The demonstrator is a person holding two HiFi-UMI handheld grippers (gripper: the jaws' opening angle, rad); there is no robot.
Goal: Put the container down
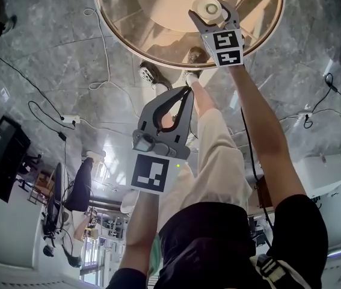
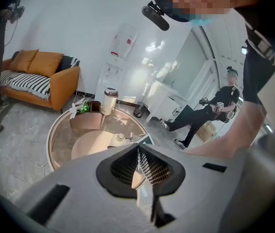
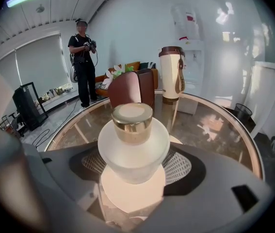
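Note:
The container (image 3: 133, 144) is a frosted white jar with a gold lid (image 3: 131, 116). My right gripper (image 3: 133, 171) is shut on its body, with a mesh pad on each side. In the head view the right gripper (image 1: 212, 12) holds the container (image 1: 210, 8) over the round glass table (image 1: 128, 36), inside its near rim. Whether the jar's base touches the glass I cannot tell. My left gripper (image 1: 186, 92) hangs lower, off the table and above the person's leg. In its own view the left gripper (image 2: 137, 160) is shut, with nothing between the pads.
On the table's far side stand a brown box (image 3: 132, 87) and a tall white and brown jug (image 3: 172, 74). A tan disc (image 1: 170, 2) shows under the glass. Cables (image 1: 105, 59) lie on the floor. An orange sofa (image 2: 40, 76) and two standing people (image 3: 84, 62) (image 2: 215, 111) are around.

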